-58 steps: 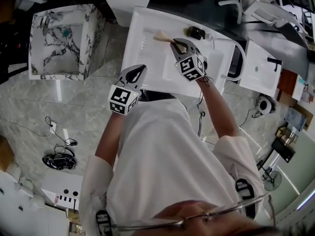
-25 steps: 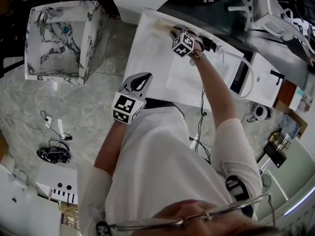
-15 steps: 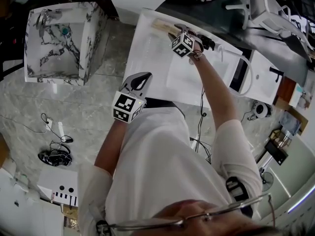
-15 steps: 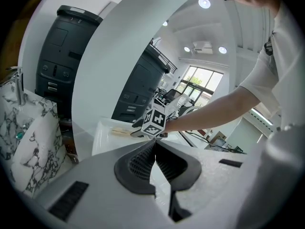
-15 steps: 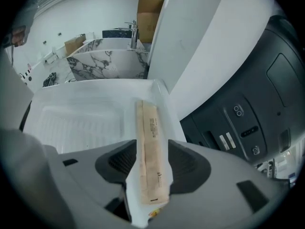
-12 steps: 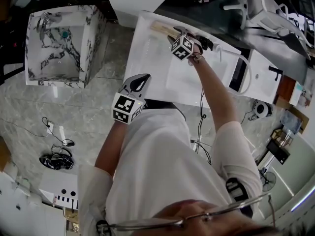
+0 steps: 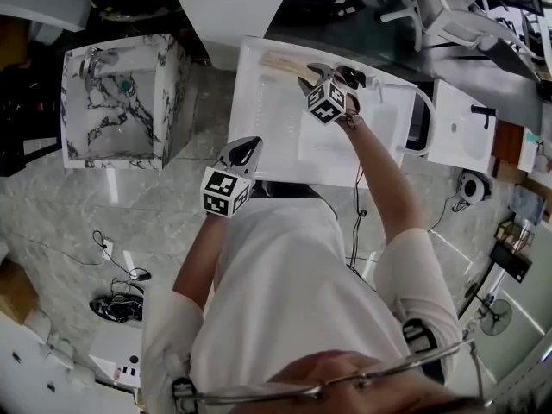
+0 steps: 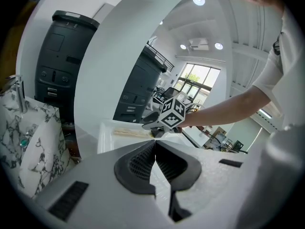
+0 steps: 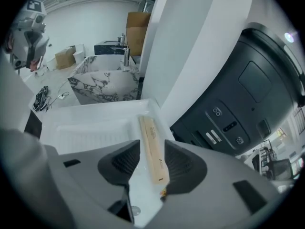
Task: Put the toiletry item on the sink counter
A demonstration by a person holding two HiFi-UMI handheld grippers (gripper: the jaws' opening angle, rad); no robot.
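Grippers, two, are seen empty: the right gripper's [image 7: 309,73] jaws, just narrowed, are held apart above one beige pack [image 9: 153,149] laid on one sink counter [image 7: 263,115]; the left gripper's [image 7: 244,148] are closed.

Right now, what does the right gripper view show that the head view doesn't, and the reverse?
Right gripper view only: the right tongs standing open, having just closed partway, clear of the wooden box lying on the white counter. Head view only: the marker cube on those tongs and the arm holding them. Both: the box, the counter, the marble sink.
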